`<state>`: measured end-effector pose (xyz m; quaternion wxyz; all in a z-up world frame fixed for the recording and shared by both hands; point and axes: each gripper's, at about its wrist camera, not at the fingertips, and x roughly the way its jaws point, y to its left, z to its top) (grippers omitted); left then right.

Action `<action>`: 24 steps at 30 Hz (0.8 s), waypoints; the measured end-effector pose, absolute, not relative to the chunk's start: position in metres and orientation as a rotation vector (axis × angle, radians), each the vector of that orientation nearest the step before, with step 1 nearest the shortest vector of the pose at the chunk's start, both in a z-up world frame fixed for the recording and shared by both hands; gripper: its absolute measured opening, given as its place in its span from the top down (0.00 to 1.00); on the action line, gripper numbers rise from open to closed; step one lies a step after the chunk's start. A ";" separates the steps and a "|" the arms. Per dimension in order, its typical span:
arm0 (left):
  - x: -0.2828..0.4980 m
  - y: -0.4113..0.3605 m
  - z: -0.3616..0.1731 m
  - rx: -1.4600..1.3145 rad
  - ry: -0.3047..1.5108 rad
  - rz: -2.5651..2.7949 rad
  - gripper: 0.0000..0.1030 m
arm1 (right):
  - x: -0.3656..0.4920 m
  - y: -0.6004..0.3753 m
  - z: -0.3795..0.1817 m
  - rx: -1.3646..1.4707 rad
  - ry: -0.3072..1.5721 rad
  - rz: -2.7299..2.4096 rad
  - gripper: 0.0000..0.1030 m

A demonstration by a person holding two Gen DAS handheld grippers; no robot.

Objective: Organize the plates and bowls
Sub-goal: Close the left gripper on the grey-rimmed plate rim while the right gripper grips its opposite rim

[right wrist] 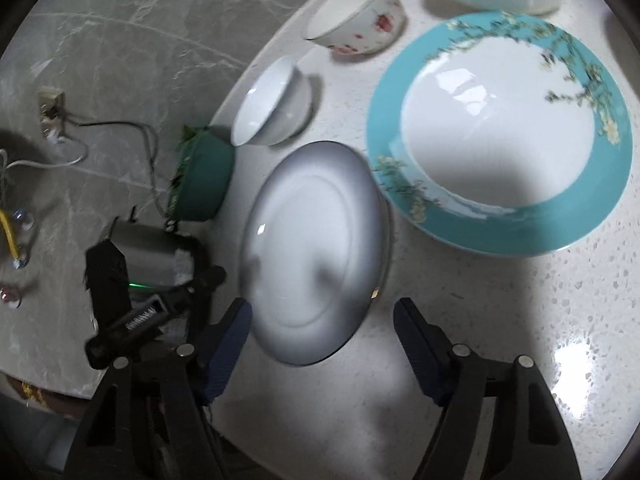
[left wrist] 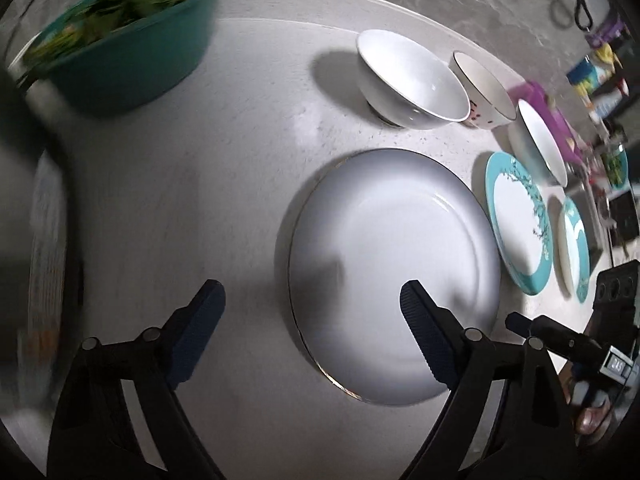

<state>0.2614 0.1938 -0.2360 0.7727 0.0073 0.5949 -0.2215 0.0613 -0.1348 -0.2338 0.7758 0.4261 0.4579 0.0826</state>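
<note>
A round white table (left wrist: 168,184) with tiny specks holds the dishes. In the middle lies a big white plate (left wrist: 394,276) with a thin dark rim, flat on the table.

The left gripper (left wrist: 312,304) hangs over the near edge of this plate. Its 2 blue-padded fingers (left wrist: 200,332) stand wide apart — 1 over bare table, 1 over the plate. Nothing is held, and I cannot see the pads touch the plate.

The right gripper (right wrist: 322,320) is at the same white plate (right wrist: 316,260) from another side. Its jaws are wide too, with the plate's near edge between them. The left pad looks very close to the rim, but the pads do not press on it, so it holds nothing.

Just beside the white plate is a teal-rimmed plate (right wrist: 500,132) with small flowers on its band. In the left view a second teal plate (left wrist: 574,248) sits beyond it.

Behind the plates stand 3 bowls in a row: a plain white bowl (left wrist: 412,80), a bowl with red flowers (left wrist: 484,92), and another white bowl (left wrist: 540,142). The first 2 look like they touch.

At the far side sits a teal bowl (left wrist: 128,56) full of green leaves — well apart from the plates.
</note>
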 end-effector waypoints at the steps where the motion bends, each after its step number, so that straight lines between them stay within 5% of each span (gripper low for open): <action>1: 0.268 0.191 -0.240 0.045 1.303 -0.497 0.14 | 0.061 -0.136 -0.237 0.938 0.986 0.169 0.28; 4: 0.280 0.183 -0.249 0.104 1.331 -0.534 0.15 | 0.065 -0.140 -0.246 0.964 0.973 0.144 0.28; 17: 0.313 0.152 -0.259 0.172 1.335 -0.673 0.64 | 0.085 -0.133 -0.254 0.994 0.915 0.167 0.39; 20: 0.308 0.139 -0.257 0.244 1.330 -0.680 0.66 | 0.089 -0.132 -0.252 0.962 0.934 0.145 0.50; 23: 0.304 0.140 -0.255 0.286 1.333 -0.681 0.70 | 0.091 -0.139 -0.255 0.947 0.971 0.079 0.84; 24: 0.305 0.140 -0.255 0.280 1.339 -0.689 0.71 | 0.091 -0.141 -0.258 0.947 0.983 0.063 0.86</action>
